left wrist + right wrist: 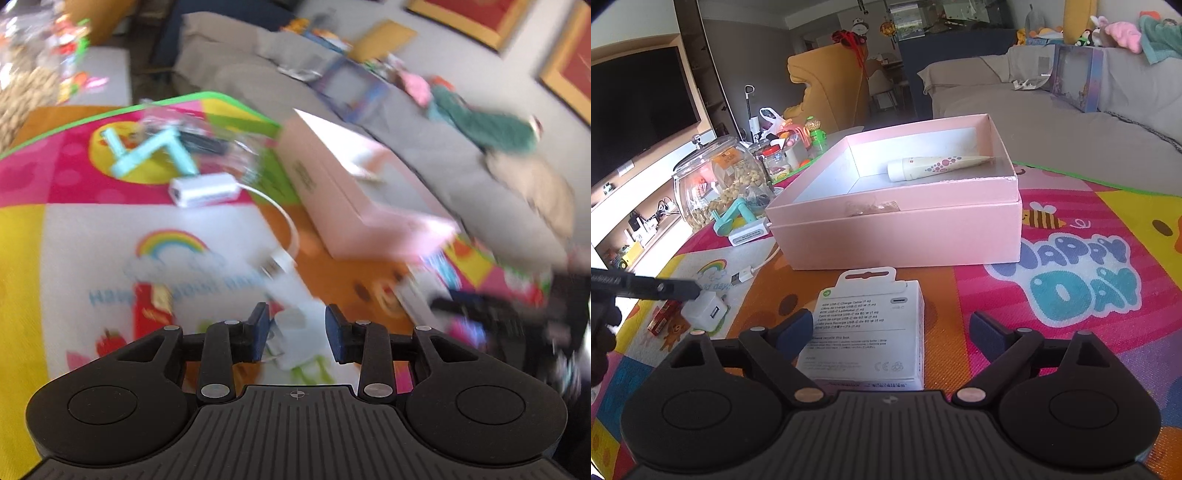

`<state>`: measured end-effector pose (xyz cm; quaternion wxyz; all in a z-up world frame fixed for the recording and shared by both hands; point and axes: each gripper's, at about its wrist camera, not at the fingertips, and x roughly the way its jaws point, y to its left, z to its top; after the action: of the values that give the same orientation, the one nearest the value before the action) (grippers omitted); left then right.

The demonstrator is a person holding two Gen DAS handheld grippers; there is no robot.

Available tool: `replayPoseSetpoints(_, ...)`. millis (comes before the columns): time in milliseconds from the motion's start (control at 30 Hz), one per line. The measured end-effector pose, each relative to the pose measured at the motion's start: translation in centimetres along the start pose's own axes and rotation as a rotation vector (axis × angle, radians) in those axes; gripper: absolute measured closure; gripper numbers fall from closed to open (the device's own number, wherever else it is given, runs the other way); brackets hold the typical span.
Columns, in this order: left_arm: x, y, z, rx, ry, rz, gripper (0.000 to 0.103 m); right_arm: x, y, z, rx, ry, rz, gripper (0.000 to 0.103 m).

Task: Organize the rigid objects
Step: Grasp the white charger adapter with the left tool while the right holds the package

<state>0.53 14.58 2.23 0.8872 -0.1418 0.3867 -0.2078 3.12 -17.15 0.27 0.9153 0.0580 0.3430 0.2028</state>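
Blurrily, left gripper (295,334) seemingly pinches a glossy white charger cube (291,328) — right gripper (886,332) spread.

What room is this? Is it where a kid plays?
Probably a family living room: a grey sofa, a big dark TV, and a colourful play mat with a rainbow and bee.

Left wrist view is smeared all over: the charger (295,325) between the pads is a white blur, grip unclear. Lower left of the right view, the left gripper (698,295) runs off the edge.
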Motion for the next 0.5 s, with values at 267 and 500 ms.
replayPoseSetpoints(267, 0.0, -6.0, -3.4, 0.306, 0.016, 0.195, 0.067, 0.3, 0.5, 0.0, -0.024, 0.012, -0.007, 0.006)
replayPoseSetpoints(500, 2.8, -6.9, -2.1, 0.318, 0.034, 0.240, 0.064, 0.6, 0.6, 0.1, -0.030, 0.020, -0.003, 0.004)
